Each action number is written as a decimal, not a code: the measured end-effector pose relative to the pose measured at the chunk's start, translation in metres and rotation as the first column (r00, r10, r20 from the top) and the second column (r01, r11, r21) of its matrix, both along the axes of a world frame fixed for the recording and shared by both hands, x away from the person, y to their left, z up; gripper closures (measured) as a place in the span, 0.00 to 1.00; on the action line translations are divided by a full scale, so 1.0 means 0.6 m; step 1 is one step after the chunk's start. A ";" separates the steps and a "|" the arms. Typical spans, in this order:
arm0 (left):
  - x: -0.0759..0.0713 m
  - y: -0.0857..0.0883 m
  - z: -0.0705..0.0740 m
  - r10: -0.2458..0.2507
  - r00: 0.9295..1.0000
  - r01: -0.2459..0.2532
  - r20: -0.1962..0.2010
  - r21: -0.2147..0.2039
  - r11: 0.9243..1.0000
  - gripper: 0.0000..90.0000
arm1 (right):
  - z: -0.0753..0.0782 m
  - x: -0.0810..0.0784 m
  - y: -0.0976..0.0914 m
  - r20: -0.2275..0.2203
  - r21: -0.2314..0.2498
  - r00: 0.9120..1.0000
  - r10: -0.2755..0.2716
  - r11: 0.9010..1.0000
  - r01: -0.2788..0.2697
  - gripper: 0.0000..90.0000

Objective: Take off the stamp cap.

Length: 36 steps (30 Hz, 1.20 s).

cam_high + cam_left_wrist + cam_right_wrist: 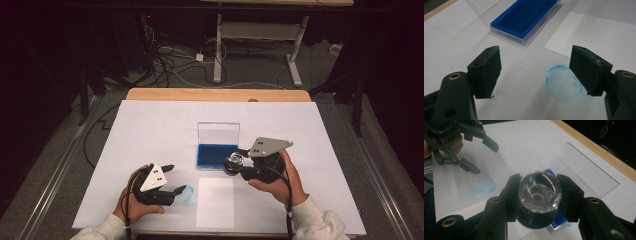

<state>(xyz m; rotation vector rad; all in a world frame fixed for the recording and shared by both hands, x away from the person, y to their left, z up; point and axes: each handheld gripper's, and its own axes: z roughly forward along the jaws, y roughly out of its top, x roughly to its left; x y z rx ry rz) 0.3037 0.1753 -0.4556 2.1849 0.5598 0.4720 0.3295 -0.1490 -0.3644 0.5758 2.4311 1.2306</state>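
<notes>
High overhead forward view; two close tong-mounted views sharing blue ring stain (564, 83).

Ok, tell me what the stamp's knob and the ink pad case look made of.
Stamp knob: probably clear acrylic or glass, since it is faceted, see-through and glinting. Ink pad case: likely clear hard plastic, with thin transparent walls and an upright lid; the blue pad inside looks matte, like felt or foam.

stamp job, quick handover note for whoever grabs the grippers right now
Right gripper: shut on the clear-handled stamp, held at the open blue ink pad.
Left gripper: open, nothing between the jaws, over the faint blue ring print on the table cover.
White paper sheet lies in front of the pad, with no print on it.
Done: stamp in hand, pad lid up.
Left: likely ink the stamp and press it on the sheet.
</notes>
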 end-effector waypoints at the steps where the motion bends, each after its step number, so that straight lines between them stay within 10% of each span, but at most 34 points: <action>1: 0.002 -0.005 0.000 -0.006 1.000 0.006 -0.004 -0.005 1.000 0.27 | 0.000 -0.001 0.003 -0.002 0.002 1.000 0.008 1.000 -0.008 0.63; 17: -0.001 -0.088 0.005 -0.157 0.988 0.157 0.004 -0.047 0.987 0.27 | -0.022 -0.012 0.048 -0.041 0.042 0.997 0.069 0.997 -0.067 0.63; 36: 0.010 -0.127 0.018 -0.186 0.982 0.189 0.046 -0.071 0.979 0.39 | -0.030 -0.020 0.059 -0.051 0.055 0.996 0.075 0.996 -0.072 0.63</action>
